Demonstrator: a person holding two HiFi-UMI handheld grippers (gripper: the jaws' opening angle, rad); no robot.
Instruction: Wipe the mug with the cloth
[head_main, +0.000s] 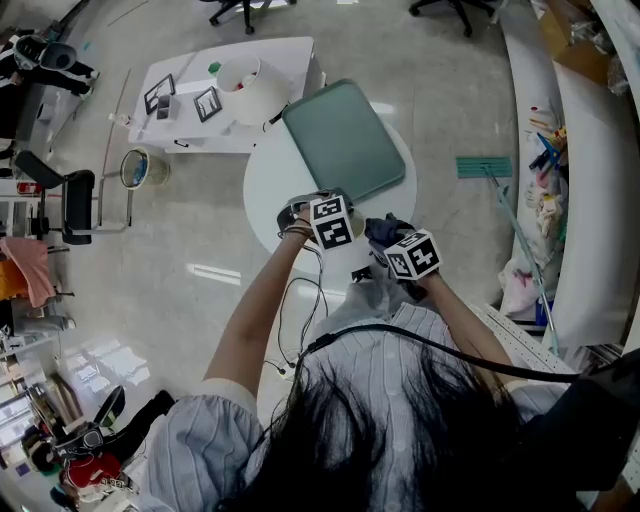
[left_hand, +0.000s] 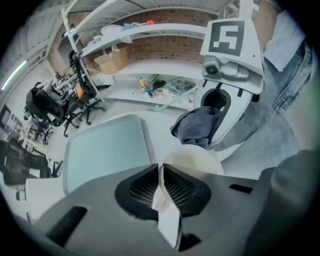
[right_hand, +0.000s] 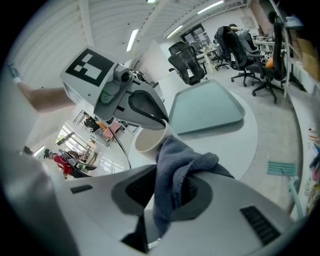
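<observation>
My left gripper (left_hand: 160, 187) is shut on the rim of a cream mug (left_hand: 192, 159), holding it above the round white table (head_main: 275, 180). My right gripper (right_hand: 172, 192) is shut on a dark blue-grey cloth (right_hand: 175, 170), and the cloth presses against the mug (right_hand: 149, 140) at its outer side near the rim. In the left gripper view the cloth (left_hand: 197, 126) hangs bunched just beyond the mug. In the head view both grippers, left (head_main: 330, 222) and right (head_main: 412, 254), sit close together at the table's near edge, and the mug is mostly hidden beneath them.
A pale green tray (head_main: 343, 140) lies on the far side of the round table. Behind it stands a white side table (head_main: 190, 130) with a white bucket-like tub (head_main: 248, 88) and small framed items. Office chairs (right_hand: 192, 62) and shelving (left_hand: 150, 35) surround the area.
</observation>
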